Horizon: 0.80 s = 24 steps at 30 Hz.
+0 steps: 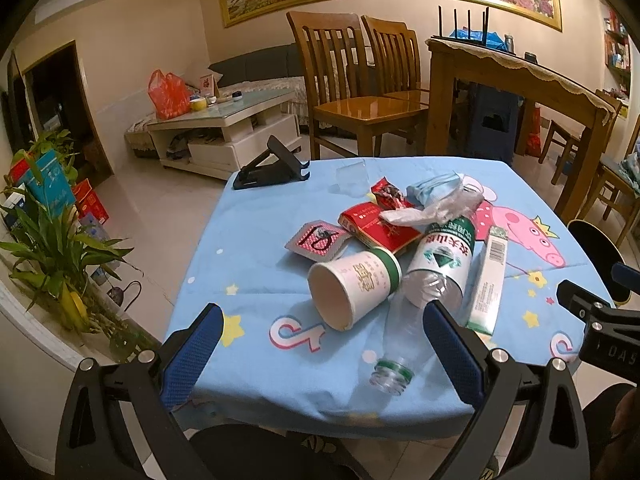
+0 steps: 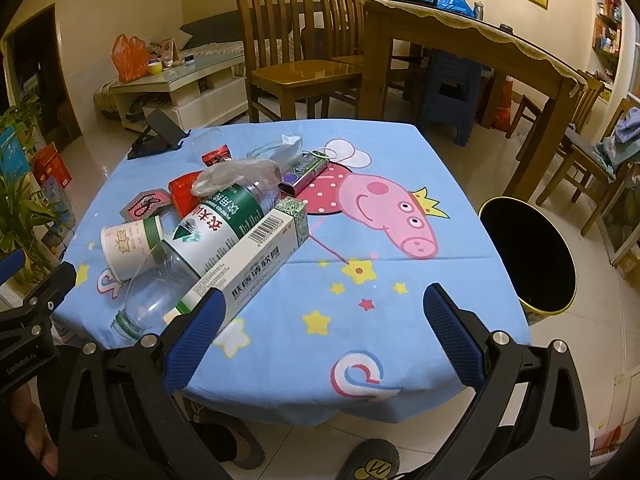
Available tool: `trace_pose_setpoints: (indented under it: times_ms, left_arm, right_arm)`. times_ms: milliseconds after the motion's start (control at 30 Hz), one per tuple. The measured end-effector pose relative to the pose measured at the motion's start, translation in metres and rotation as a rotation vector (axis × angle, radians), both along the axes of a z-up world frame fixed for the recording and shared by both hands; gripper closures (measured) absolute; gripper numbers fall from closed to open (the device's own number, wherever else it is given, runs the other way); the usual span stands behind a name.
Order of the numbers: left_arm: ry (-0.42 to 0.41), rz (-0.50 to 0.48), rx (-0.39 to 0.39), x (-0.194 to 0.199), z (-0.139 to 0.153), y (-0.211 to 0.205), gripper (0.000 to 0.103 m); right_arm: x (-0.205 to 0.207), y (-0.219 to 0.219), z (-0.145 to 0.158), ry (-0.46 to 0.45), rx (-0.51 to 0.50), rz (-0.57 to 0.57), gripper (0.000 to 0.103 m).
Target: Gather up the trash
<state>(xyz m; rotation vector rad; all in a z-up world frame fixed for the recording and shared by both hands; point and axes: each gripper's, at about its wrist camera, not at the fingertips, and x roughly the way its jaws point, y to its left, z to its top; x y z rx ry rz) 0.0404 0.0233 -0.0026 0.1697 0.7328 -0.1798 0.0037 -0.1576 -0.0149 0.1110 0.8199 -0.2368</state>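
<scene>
Surface [image 2: 400,280]: small, draped in a blue cartoon cloth; all trash lies heaped on its left half as seen from the right wrist view.

Bin [image 2: 528,256]: black, round, open-topped, on the floor just beside the surface's right edge. Likely destination.

Items:
- Plastic bottle [image 1: 436,268]: clear, uncapped, apparently empty, on its side, neck toward the near edge. Light, crushable, slick; best taken across the labelled body.
- Paper cup [image 1: 352,286]: tipped over, mouth toward the camera, touching the bottle. Very light, soft-walled; pinch at the rim.
- Long carton [image 2: 248,256]: white with barcode, leaning against the bottle. Stiff and light; grip across the narrow faces.
- Red pack [image 1: 380,228], playing-card box [image 1: 318,240], snack wrapper [image 1: 390,194], crumpled clear film [image 1: 444,206], face mask [image 1: 434,188]: behind the bottle, partly overlapping. Film and mask are limp and would bunch in a pinch.
- Small dark box [image 2: 306,172]: beside the film.

Left hand-held gripper [image 1: 322,344]: jaws wide apart, holding nothing, hovering at the near edge facing cup and bottle.
Right hand-held gripper [image 2: 326,328]: jaws wide apart, empty, its left finger near the carton's end.
</scene>
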Motion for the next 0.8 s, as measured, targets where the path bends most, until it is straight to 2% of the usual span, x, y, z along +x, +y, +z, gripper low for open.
trace_pose_setpoints:
  times_ms: [100,233,300,500,800]
  left_arm:
    - [-0.006,-0.002,-0.001,0.004,0.001,0.001,0.006]
    - [-0.01,0.0,-0.006,0.01,0.001,0.002,0.006]
    - [-0.007,-0.001,-0.008,0.013,0.0,0.003,0.006]
    - [-0.002,0.0,-0.013,0.023,-0.003,0.005,0.006]
    - [0.005,0.017,-0.013,0.034,-0.009,0.012,0.006]
  right_arm:
    - [0.002,0.003,0.004,-0.027,-0.008,0.009,0.005]
    - [-0.003,0.011,0.017,-0.125,-0.088,-0.016,0.005]
    - [-0.003,0.013,0.02,-0.146,-0.087,0.0,0.005]
    - [0.014,0.016,0.01,-0.097,-0.029,0.048,0.005]
    - [0.029,0.019,-0.003,-0.063,-0.001,0.043,0.005]
